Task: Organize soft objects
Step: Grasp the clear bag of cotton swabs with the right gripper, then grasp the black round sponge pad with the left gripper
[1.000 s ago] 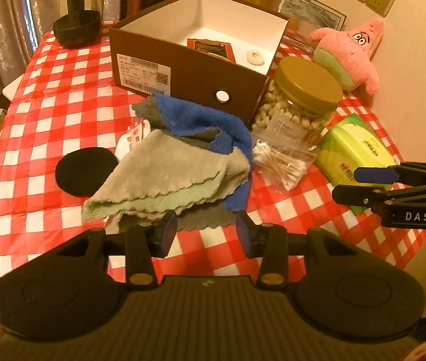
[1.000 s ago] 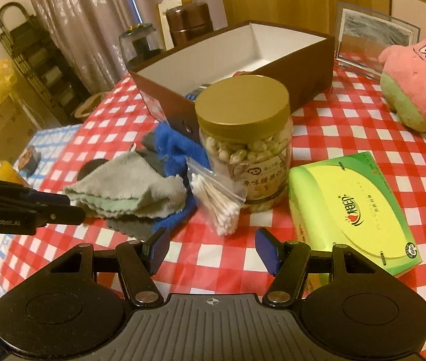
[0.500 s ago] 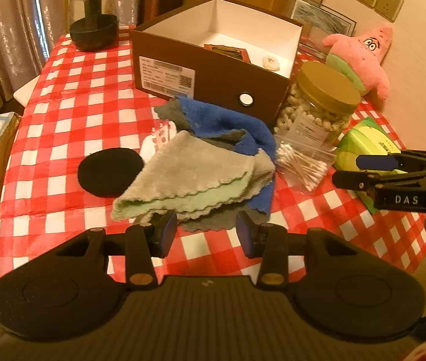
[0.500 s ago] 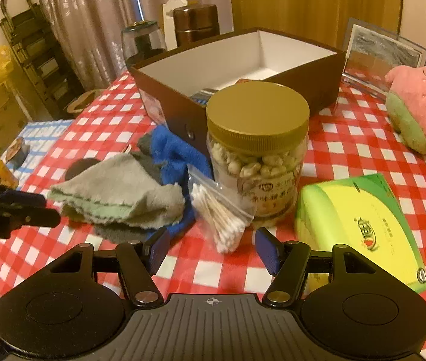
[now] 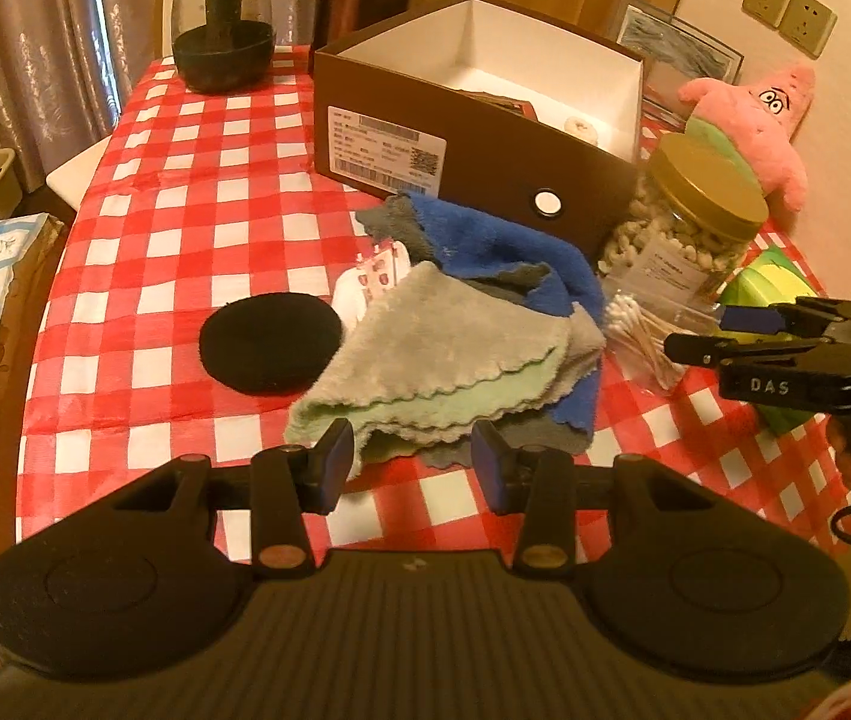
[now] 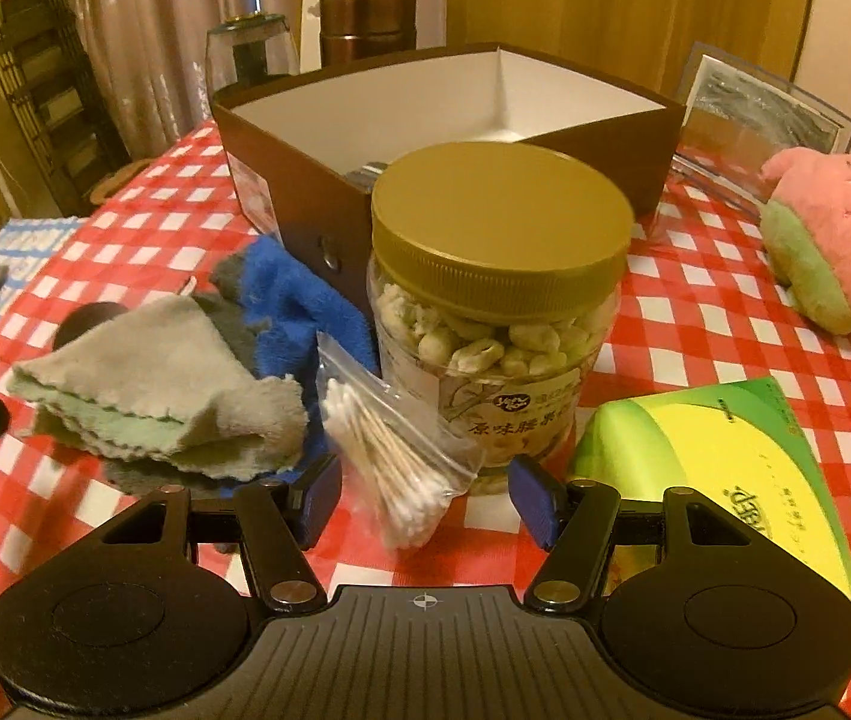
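Both grippers have closed in on the table over the last second. Left gripper (image 5: pixel 413 459): the cloth pile (image 5: pixel 443 348) was farther off a second ago, now its near scalloped edge sits right between the fingertips. Jaws part-open, nothing pinched, pads not pressing cloth yet. Right gripper (image 6: pixel 425 495): has dropped and moved in; the swab bag (image 6: pixel 392 456) that lay ahead of it now pokes into the gap between its jaws. Jaws wide, empty, no contact I can confirm. Neither opening has changed.

My read: this is still approach, no soft item moved yet. Left is lined up for the grey-green cloth on top. Right looks aimed at the swabs or the jar (image 6: pixel 497 300), neither soft (odd target, may just be passing through). The box (image 5: pixel 473 132) is open and the likely drop spot.

Where the soft stuff is: cloths (grey-green on top, blue (image 5: pixel 509 252) and dark grey under) heaped in front of the box, touching its front wall; plush star (image 5: pixel 755 120) well apart at the far right by the wall; black pad (image 5: pixel 272 348) just left of the pile.

View differences:
- Left view shows the box floor (a card and a small ring-shaped thing inside), the whole black pad, a small packet (image 5: pixel 374 279) tucked under the cloth, and the right gripper from the side.
- Right view hides most of that behind the jar, but shows the tissue pack (image 6: pixel 719 480) in full and the jar label.
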`<state>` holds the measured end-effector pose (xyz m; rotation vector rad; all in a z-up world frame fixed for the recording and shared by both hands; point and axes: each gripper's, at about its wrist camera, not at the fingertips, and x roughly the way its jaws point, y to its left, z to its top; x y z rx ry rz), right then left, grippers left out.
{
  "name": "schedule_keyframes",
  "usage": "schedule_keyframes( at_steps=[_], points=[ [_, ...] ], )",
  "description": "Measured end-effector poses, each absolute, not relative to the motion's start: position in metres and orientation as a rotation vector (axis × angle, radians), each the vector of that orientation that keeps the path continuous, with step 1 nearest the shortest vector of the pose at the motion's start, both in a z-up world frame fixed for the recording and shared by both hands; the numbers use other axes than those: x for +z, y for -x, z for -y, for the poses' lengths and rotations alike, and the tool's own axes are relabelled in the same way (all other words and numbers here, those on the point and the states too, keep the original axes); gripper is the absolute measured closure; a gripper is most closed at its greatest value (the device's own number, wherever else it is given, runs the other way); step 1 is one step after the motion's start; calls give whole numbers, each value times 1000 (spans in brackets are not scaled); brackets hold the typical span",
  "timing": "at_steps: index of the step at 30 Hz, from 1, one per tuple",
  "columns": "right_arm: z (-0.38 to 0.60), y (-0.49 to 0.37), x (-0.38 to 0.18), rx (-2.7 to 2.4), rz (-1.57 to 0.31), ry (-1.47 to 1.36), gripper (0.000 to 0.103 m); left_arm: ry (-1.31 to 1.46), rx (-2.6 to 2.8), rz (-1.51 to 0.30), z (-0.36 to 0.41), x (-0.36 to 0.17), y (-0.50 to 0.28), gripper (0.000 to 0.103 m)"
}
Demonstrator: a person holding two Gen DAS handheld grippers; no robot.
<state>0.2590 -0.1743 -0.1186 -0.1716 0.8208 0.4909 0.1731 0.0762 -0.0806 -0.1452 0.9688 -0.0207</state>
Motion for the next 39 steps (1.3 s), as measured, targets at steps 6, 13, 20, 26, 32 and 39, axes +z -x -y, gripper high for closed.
schedule_keyframes(
  at_steps=[6, 13, 20, 26, 32, 39],
  points=[
    [163, -257, -128, 540, -849, 201, 60, 144, -22, -966, -85, -82, -179, 64],
    [147, -261, -135, 564, -856, 236, 63, 136, -12, -966, -101, -85, -193, 64],
    [139, -266, -143, 567, -861, 239, 80, 132, 16, -963, -123, -89, -204, 64],
    [146, -267, -136, 543, -887, 163, 84, 78, 39, -966, -141, -99, -215, 62],
    [152, -268, -128, 511, -898, 86, 84, 42, 12, -981, -154, -119, -229, 39],
    [153, -267, -127, 481, -913, 49, 83, -43, -92, -1000, -154, -137, -243, 35]
  ],
)
